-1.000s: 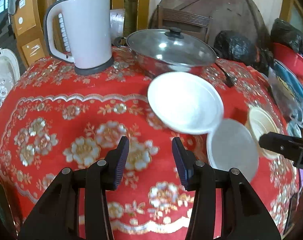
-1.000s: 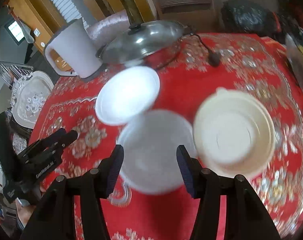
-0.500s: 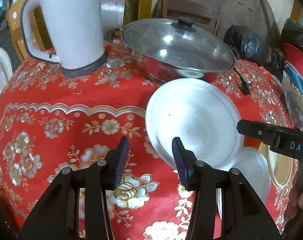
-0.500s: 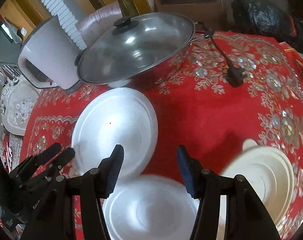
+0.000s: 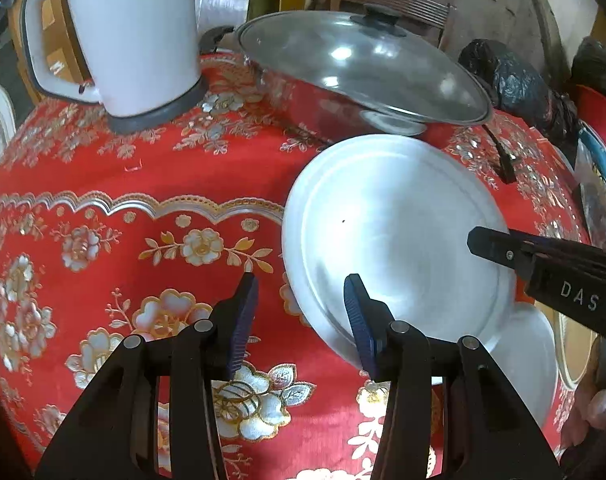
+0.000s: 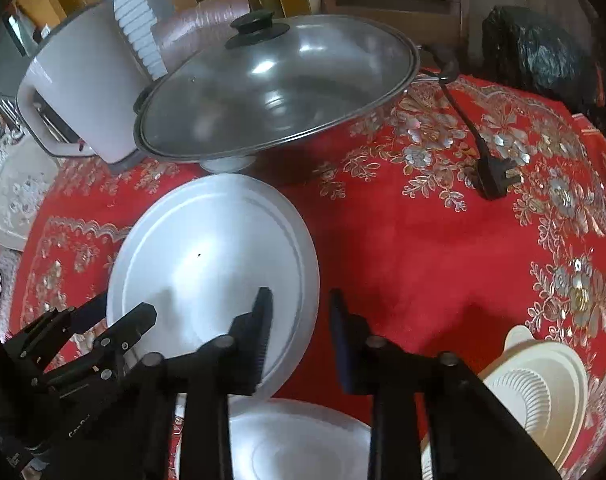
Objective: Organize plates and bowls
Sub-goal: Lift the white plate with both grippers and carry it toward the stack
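Note:
A large white plate (image 5: 391,240) (image 6: 211,272) lies on the red tablecloth in front of the pan. Its near edge overlaps a smaller white plate (image 5: 531,356) (image 6: 303,444). A cream bowl (image 6: 539,392) sits to the right. My left gripper (image 5: 299,312) is open and empty, its jaws astride the large plate's left rim. My right gripper (image 6: 299,336) is open and empty, astride the large plate's right rim; it also shows in the left wrist view (image 5: 543,268).
A lidded steel pan (image 5: 359,64) (image 6: 275,84) stands just behind the plates, a white kettle (image 5: 119,36) (image 6: 79,92) to its left. A black plug and cord (image 6: 491,168) lie on the cloth at right. Black bags (image 5: 511,80) sit at the back right.
Both grippers have moved forward and closed in on the large white plate, one to each side. The small plate and cream bowl have slid toward the lower edge of the views.

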Action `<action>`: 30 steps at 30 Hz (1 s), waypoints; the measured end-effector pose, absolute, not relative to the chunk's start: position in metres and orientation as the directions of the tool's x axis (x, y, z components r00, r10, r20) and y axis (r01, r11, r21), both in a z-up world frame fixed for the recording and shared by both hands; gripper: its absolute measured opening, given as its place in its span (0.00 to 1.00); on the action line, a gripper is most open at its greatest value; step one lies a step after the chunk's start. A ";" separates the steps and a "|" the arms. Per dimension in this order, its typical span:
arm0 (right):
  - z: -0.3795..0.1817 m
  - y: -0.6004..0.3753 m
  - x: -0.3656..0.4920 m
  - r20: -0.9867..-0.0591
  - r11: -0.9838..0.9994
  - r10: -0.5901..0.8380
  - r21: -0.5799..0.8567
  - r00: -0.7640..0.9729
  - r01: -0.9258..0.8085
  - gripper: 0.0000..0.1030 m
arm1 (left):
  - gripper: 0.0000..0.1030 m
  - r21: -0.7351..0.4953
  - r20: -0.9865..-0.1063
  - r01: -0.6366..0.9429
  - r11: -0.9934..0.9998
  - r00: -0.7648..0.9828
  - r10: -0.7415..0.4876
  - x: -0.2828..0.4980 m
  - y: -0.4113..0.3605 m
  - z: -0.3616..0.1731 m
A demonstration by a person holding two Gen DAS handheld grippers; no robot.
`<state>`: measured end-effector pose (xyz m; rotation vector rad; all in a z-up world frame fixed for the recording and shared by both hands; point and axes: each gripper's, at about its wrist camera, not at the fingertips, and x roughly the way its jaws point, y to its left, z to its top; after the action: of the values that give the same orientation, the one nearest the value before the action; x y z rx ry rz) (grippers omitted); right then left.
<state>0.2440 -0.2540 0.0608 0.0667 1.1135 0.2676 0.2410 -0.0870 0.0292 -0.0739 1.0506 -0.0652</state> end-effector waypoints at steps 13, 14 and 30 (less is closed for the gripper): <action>0.068 -0.219 0.220 -0.868 0.946 0.267 0.155 0.418 -0.283 0.21 | 0.29 -0.091 -0.872 0.023 0.996 0.481 -0.091 0.231 -0.067 0.030; 0.068 -0.217 0.217 -0.868 0.944 0.271 0.156 0.416 -0.289 0.21 | 0.29 -0.093 -0.874 0.021 0.995 0.477 -0.092 0.228 -0.063 0.031; 0.058 -0.129 0.126 -0.859 0.844 0.392 0.194 0.329 -0.500 0.21 | 0.28 -0.128 -0.890 -0.027 0.991 0.444 -0.103 0.118 0.037 0.039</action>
<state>0.1262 -0.1295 0.0583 -0.1126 1.0897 0.5849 0.1175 0.0366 0.0391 -0.1293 1.1101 -0.0474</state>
